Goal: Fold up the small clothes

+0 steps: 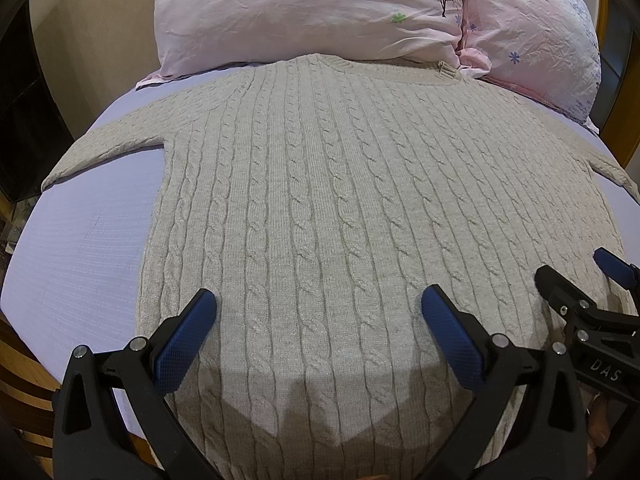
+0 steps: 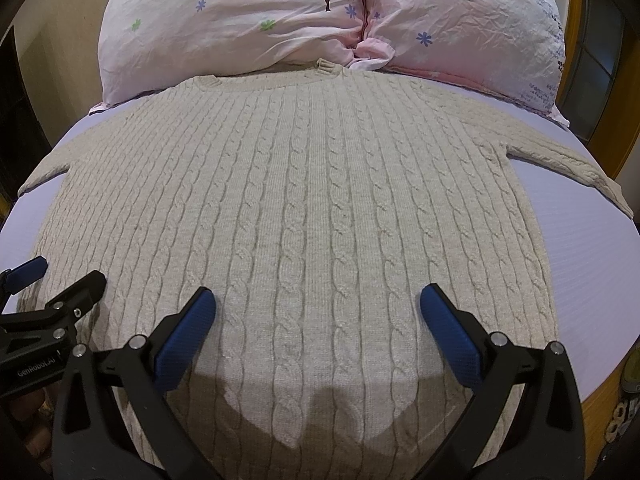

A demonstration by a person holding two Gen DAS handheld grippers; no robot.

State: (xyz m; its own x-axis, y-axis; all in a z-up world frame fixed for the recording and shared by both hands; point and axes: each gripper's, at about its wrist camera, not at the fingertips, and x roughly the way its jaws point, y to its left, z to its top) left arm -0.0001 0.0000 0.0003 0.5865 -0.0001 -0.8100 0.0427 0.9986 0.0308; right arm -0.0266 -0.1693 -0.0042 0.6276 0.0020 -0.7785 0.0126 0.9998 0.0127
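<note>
A beige cable-knit sweater [image 1: 320, 200] lies flat and spread out on the bed, neck toward the pillows, both sleeves stretched out to the sides. It also fills the right wrist view [image 2: 312, 208]. My left gripper [image 1: 318, 310] is open and empty, held just above the sweater's lower left part. My right gripper [image 2: 318, 308] is open and empty above the lower right part. The right gripper shows at the right edge of the left wrist view [image 1: 580, 280], and the left gripper shows at the left edge of the right wrist view [image 2: 56, 280]. The hem is hidden below the fingers.
The bed has a lavender sheet [image 1: 80, 248]. Two pink floral pillows [image 1: 304, 12] [image 2: 460, 20] lie against the sweater's neck at the far end. A wooden bed frame [image 1: 24, 376] shows at the lower left, and dark furniture stands beyond the bed's left side.
</note>
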